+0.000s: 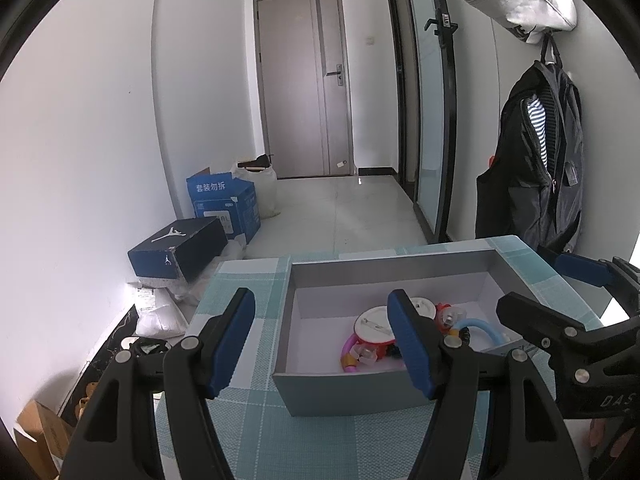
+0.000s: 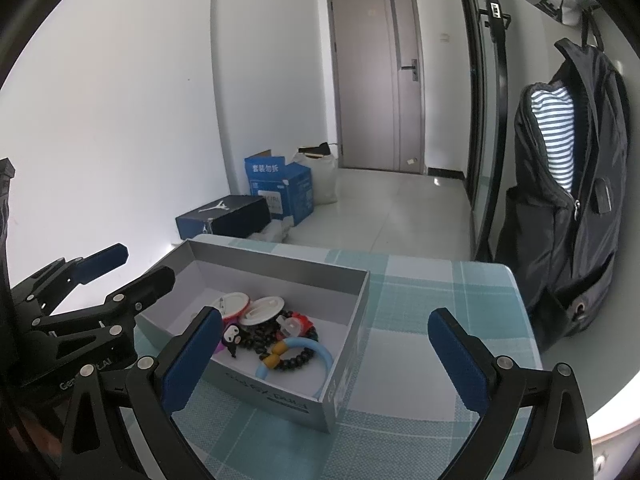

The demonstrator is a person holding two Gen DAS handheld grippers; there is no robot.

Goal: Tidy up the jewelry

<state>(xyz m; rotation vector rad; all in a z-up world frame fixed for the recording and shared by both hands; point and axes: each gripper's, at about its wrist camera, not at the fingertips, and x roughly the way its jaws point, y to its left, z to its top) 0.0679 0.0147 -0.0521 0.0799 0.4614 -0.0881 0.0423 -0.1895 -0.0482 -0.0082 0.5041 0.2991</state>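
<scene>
An open grey box (image 1: 362, 394) (image 2: 356, 304) sits on a table with a teal checked cloth (image 1: 248, 408) (image 2: 420, 312). Inside lie jewelry pieces: two white round badges (image 2: 266, 309), a black bead bracelet (image 2: 260, 338), a light blue ring (image 2: 316, 350) (image 1: 478, 326), a pink ring (image 1: 349, 354) and a red charm (image 2: 300, 322). My left gripper (image 1: 324, 344) is open and empty, just before the box's near left corner. My right gripper (image 2: 326, 358) is open and empty, above the box's near right end. Each gripper shows at the edge of the other's view.
A black backpack (image 2: 568, 208) (image 1: 536, 168) hangs on the wall right of the table. On the floor at left stand a dark shoe box (image 1: 176, 250) (image 2: 224, 218), a blue carton (image 1: 224, 204) (image 2: 280, 192) and white bags (image 1: 160, 316). A grey door (image 1: 304, 88) closes the hallway.
</scene>
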